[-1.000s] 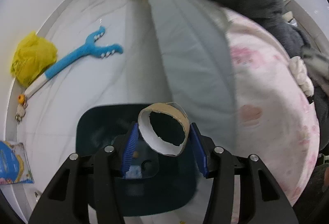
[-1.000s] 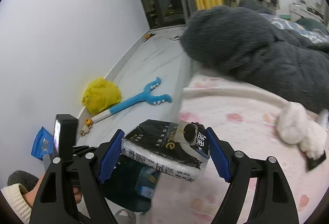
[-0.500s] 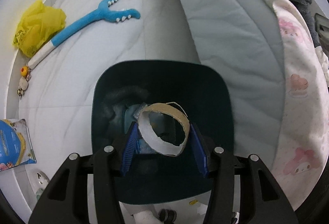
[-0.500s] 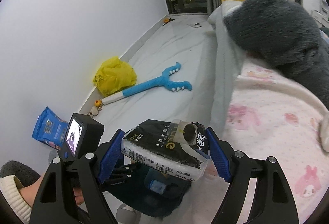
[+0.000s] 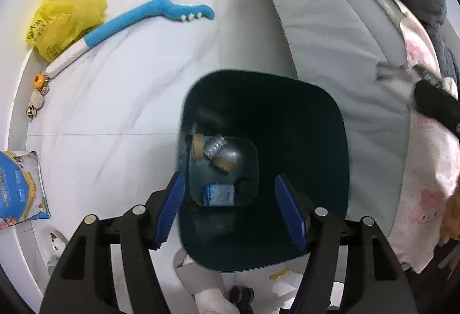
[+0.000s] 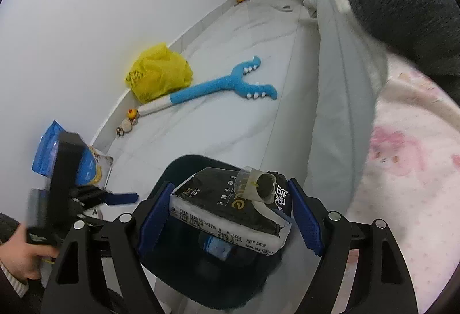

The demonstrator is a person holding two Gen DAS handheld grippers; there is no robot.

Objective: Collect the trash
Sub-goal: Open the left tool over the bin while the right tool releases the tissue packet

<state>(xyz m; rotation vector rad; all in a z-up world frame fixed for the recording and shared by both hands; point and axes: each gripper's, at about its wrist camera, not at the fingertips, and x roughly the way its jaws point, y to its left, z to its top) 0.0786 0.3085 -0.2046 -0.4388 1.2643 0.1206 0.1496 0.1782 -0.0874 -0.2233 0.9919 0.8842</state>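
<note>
Cardboard roll (image 5: 223, 163) now lies in the bin (image 5: 316, 118), dropped from the left tool (image 5: 230, 207), now spread empty; the right tool (image 6: 227, 216) grips a tissue pack (image 6: 230, 210) above it.

The bin (image 5: 316, 147) is dark teal, with two tan cardboard rolls (image 5: 222, 163) and a small blue packet (image 5: 218, 194) at its bottom. The left claw (image 5: 230, 207) and the right claw (image 6: 228, 216) are black with blue pads. The tissue pack (image 6: 227, 204) is black with white and gold lettering and white ends. The floor (image 5: 129, 101) is white, faintly veined in grey. On it lie a yellow plastic bag (image 5: 63, 17) and a blue toy (image 5: 149, 14) with white teeth and a white handle end. The bedsheet (image 6: 411, 187) is pale pink with darker pink figures and dots; the blanket (image 6: 402, 6) is dark grey.
</note>
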